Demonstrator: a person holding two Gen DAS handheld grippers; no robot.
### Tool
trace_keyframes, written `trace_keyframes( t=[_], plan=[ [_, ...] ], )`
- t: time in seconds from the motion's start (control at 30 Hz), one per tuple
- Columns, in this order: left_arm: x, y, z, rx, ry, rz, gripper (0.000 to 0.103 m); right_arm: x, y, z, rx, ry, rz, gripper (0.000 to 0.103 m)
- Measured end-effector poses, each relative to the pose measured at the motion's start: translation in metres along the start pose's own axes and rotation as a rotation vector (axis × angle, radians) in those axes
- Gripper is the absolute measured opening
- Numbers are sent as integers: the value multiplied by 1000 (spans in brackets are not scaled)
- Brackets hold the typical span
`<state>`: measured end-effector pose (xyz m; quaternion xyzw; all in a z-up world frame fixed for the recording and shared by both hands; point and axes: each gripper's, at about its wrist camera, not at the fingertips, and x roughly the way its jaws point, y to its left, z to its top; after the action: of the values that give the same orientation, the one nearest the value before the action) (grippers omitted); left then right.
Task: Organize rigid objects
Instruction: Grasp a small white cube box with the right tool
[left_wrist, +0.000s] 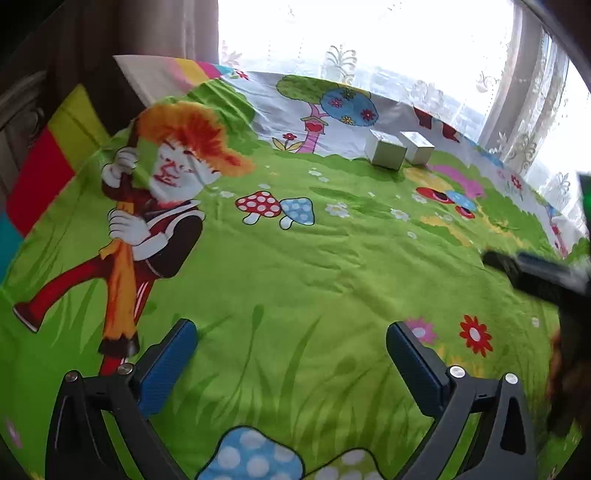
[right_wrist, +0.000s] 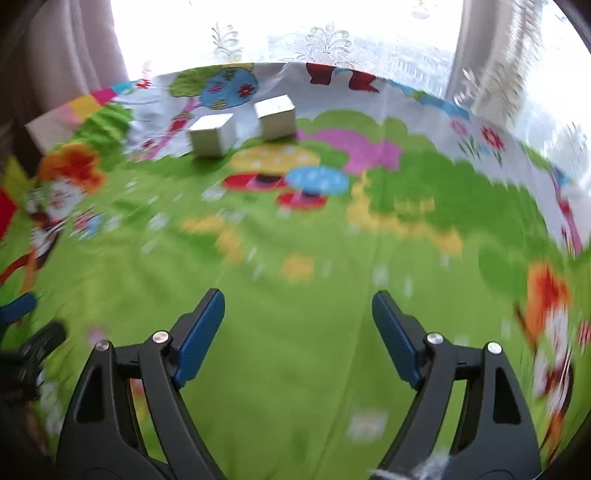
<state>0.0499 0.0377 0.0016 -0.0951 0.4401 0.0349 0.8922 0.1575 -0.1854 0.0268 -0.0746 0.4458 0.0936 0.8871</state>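
Bright window light and lace curtains (left_wrist: 424, 55) fill the top of both views, and below them your work surface is a cartoon-printed sheet (left_wrist: 295, 266), mostly green, with mushrooms, flowers and an orange-haired figure.

Your left gripper (left_wrist: 291, 354) sits at the bottom of its frame with jaws spread wide and nothing between the blue pads (left_wrist: 168, 365); only green fabric shows in the gap. Your right gripper (right_wrist: 298, 332) is likewise wide apart and empty, low in its own frame, and that view is smeared by motion blur. At the right edge of the left wrist view you can see a dark, blurred part of the right gripper.

The two things you are organizing are pale boxes. In the left wrist view the left box (left_wrist: 385, 149) and the right box (left_wrist: 418, 147) stand upper right of centre, just beside each other, where the green print meets the white. In the right wrist view the same pair sits upper left of centre, a small gap between them. Both look roughly cube-shaped, so you cannot read a clear long axis; each shows a corner edge turned toward the cameras, resting flat on the sheet. Both are well apart from either gripper
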Motion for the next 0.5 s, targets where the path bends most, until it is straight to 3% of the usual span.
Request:
trace_keyframes(
  t=[0.07, 0.23, 0.5],
  plan=[
    [5, 0, -1, 18, 0, -4, 103, 23, 1, 22, -35, 8, -14, 84],
    [6, 13, 3, -59, -39, -129, 103, 71, 7, 77, -79, -4, 3, 85],
    [9, 17, 5, -92, -54, -170, 103, 132, 18, 153, -69, -2, 35, 90]
  ],
)
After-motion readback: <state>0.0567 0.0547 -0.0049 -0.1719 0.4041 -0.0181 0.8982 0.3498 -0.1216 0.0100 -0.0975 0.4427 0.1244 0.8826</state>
